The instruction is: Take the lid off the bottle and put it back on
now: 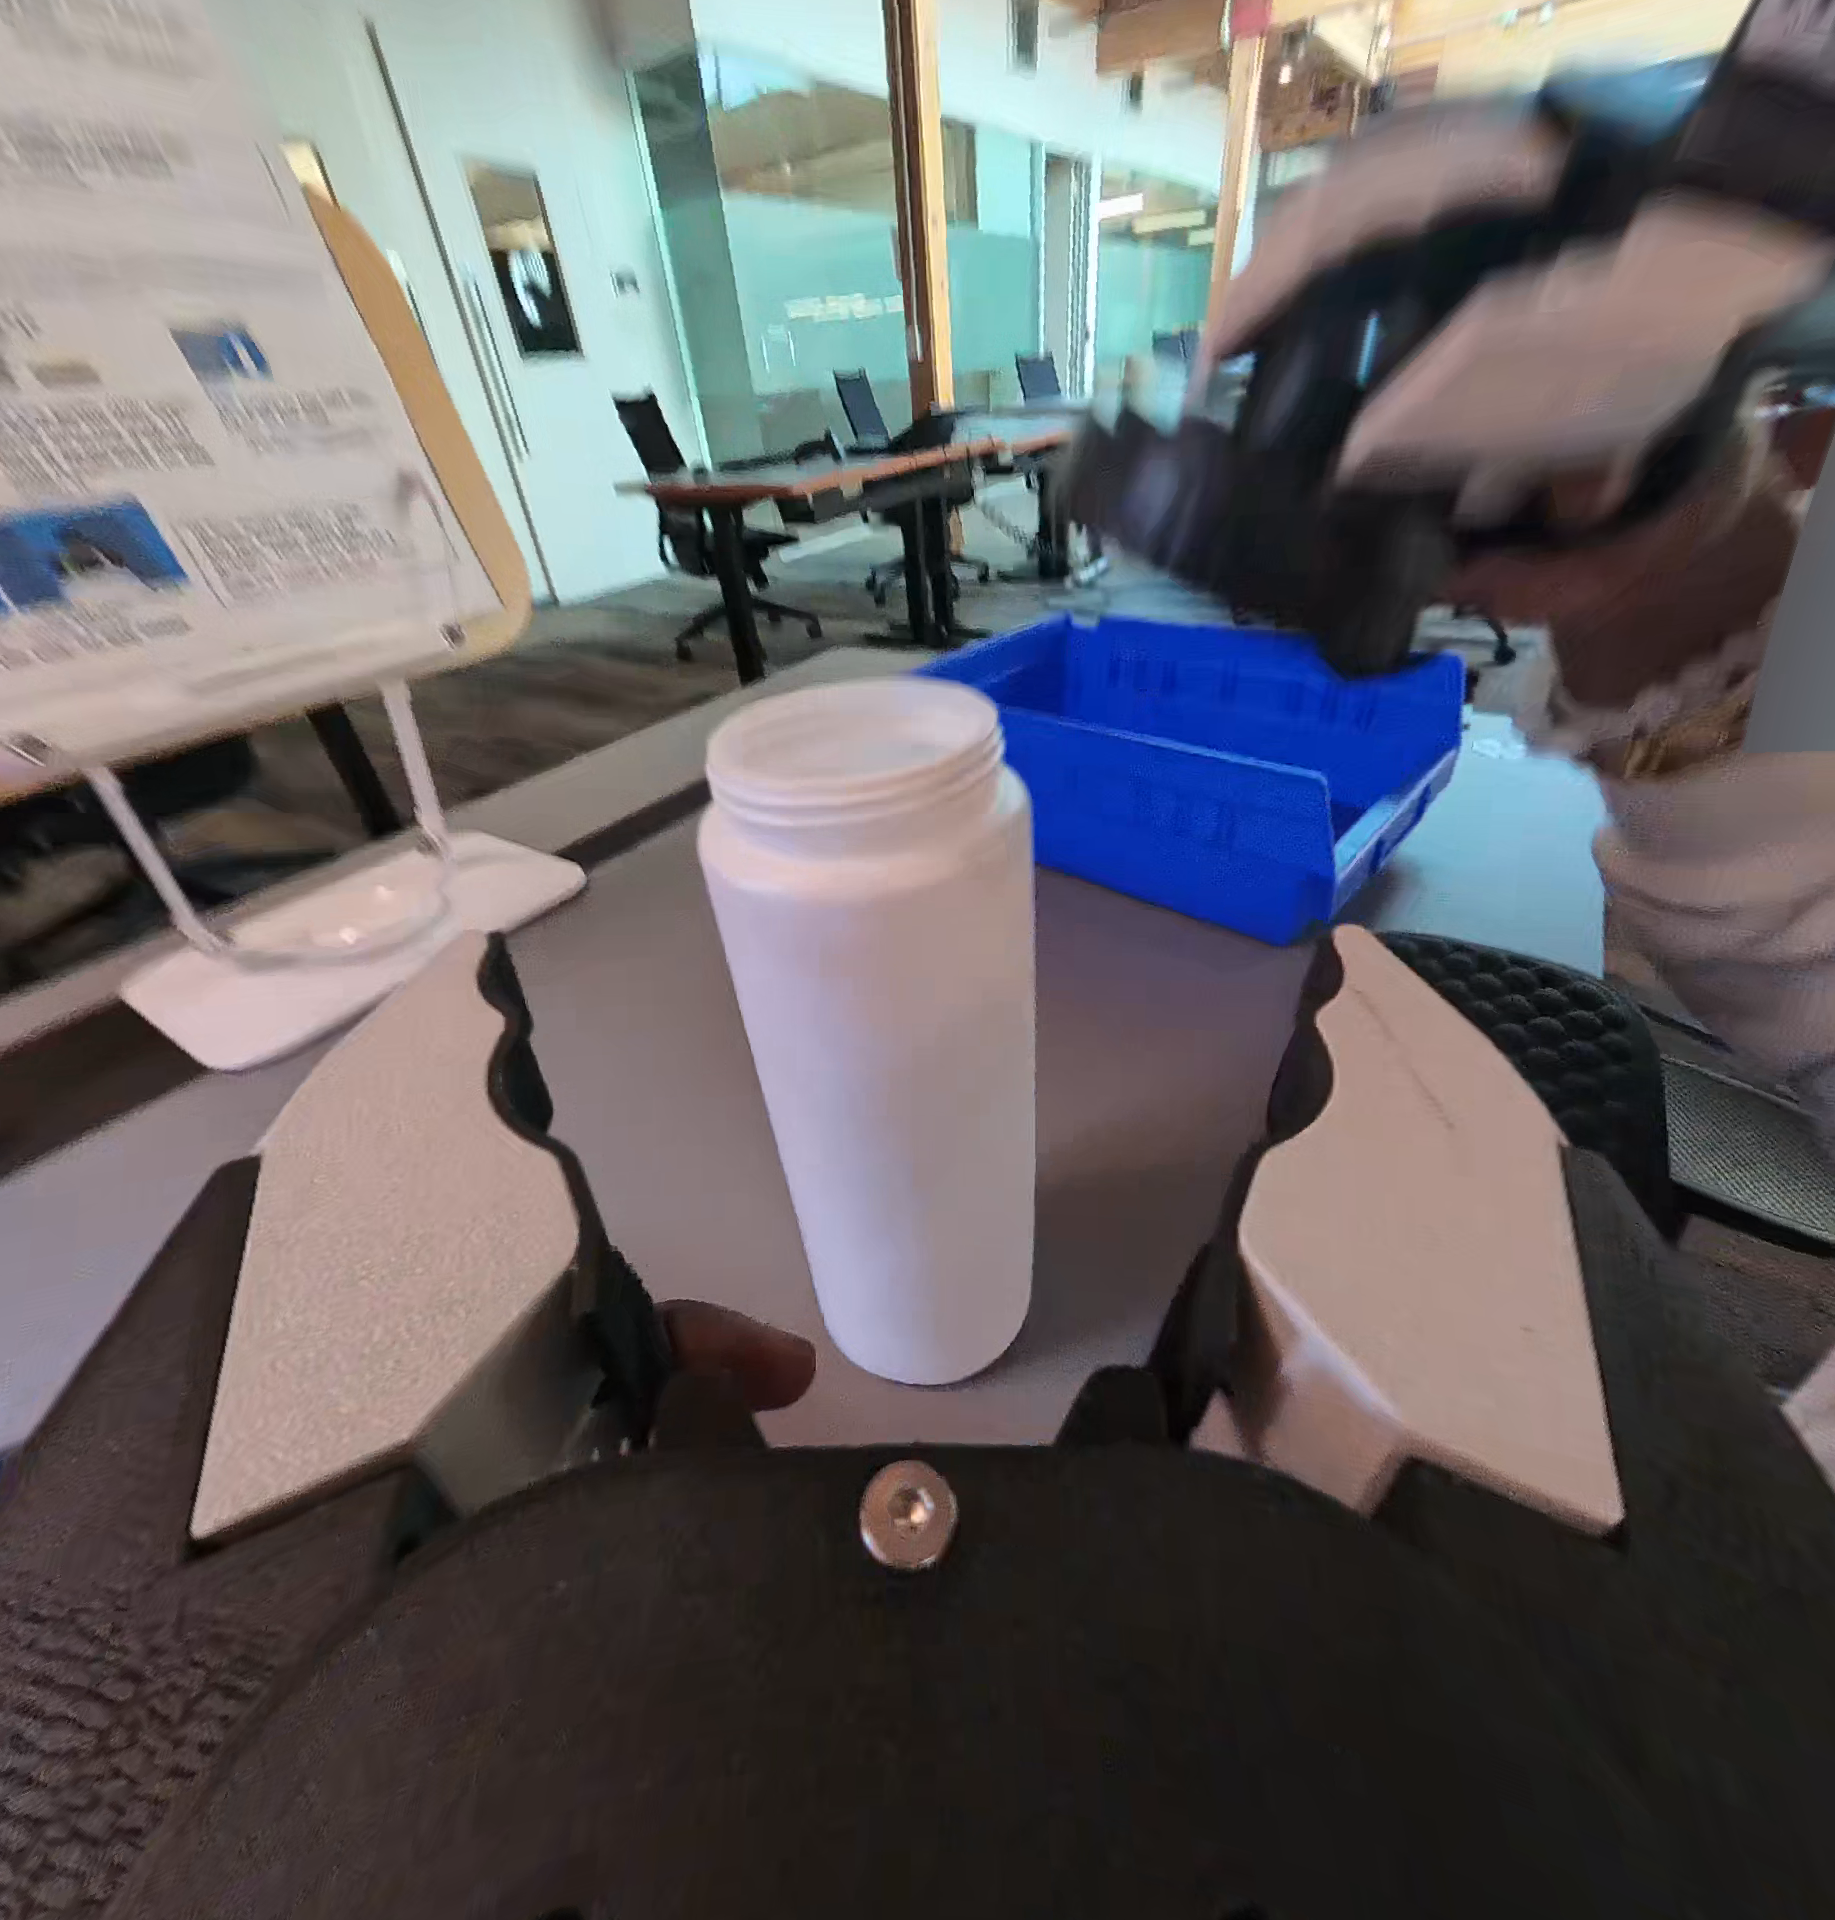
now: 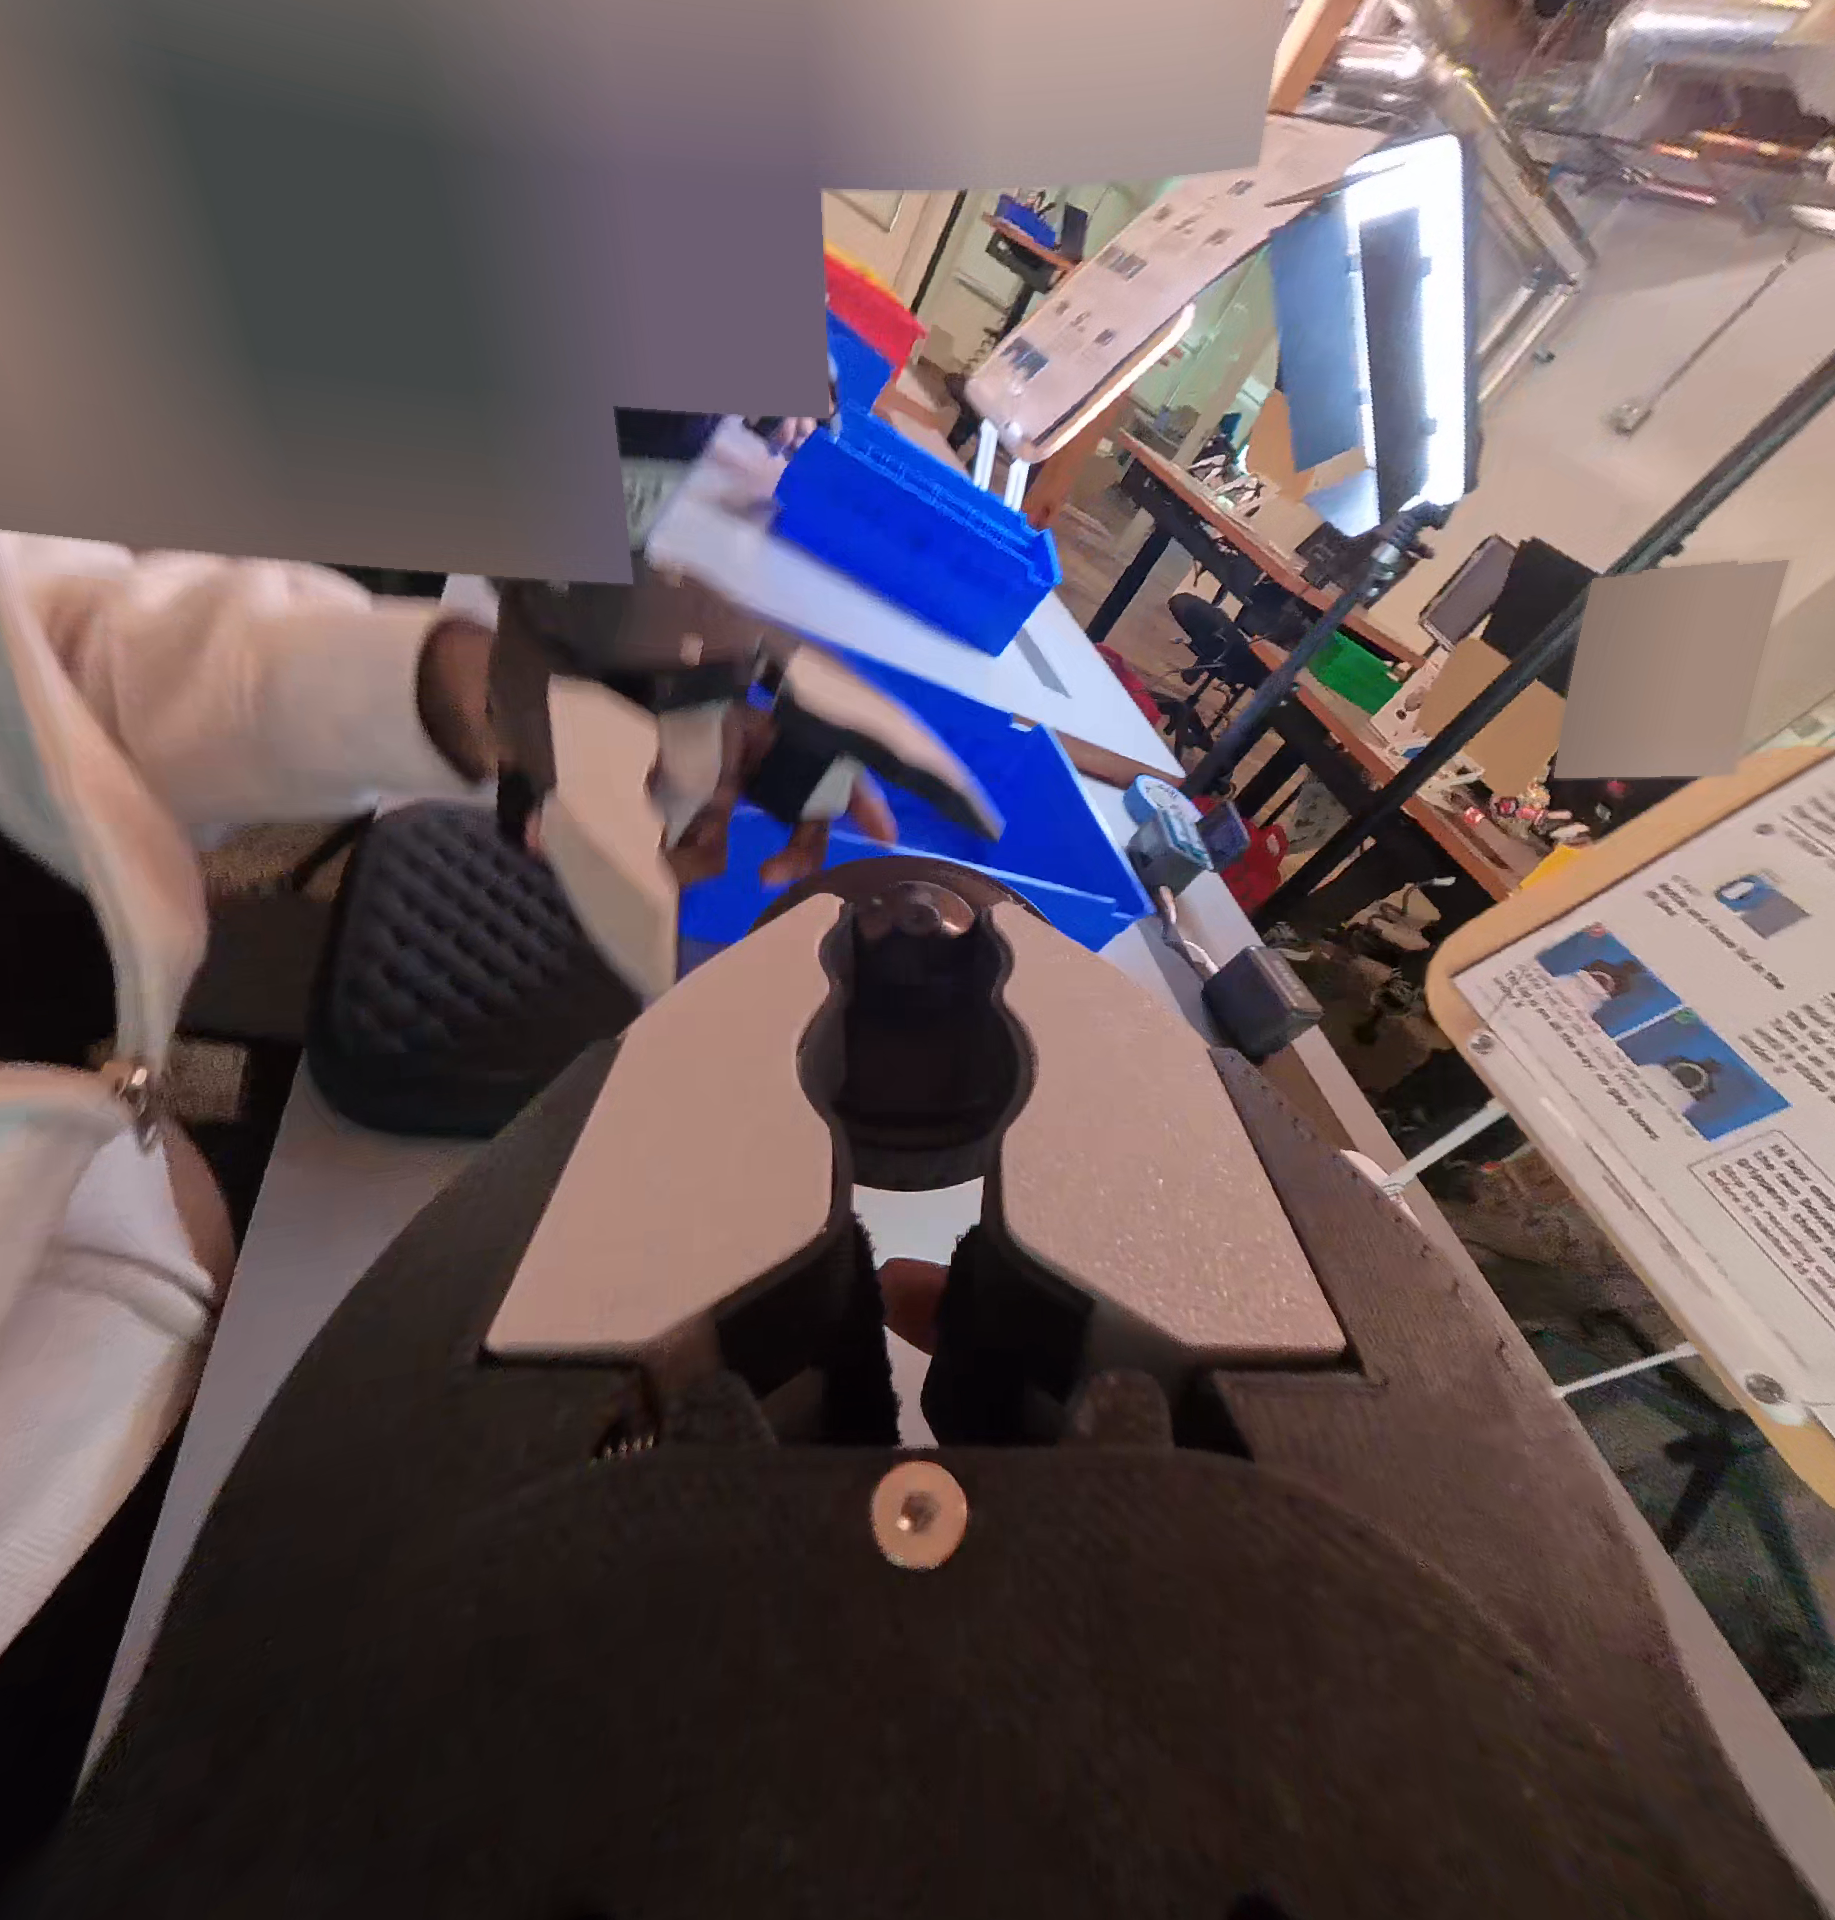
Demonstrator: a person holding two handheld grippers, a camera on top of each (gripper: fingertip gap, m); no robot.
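White plastic, threads bare at the neck: the bottle (image 1: 871, 1039) stands upright and uncapped on the grey table (image 1: 1152, 1091), in the left wrist view, between the fingers of the left tool (image 1: 908, 1039), which are spread wide and touch neither side of it. A blue bin (image 1: 1204, 821) sits just behind it toward the far edge, and a clear sign stand (image 1: 352, 914) is off to the left. Up at the right the right tool (image 1: 1360, 582) shows only as a blur above the bin.

From the right wrist view, the right tool (image 2: 918, 1039) is clamped on a dark round lid (image 2: 918, 1049), something the other view does not show. The bottle itself is out of sight here; the left tool (image 2: 747, 790) appears farther off, blurred, in front of the blue bin (image 2: 923, 530).

By my reading the lid is off and the return step is in hand. Next, the left tool likely needs to close on the bottle while the lid comes down square over the threads and turns.
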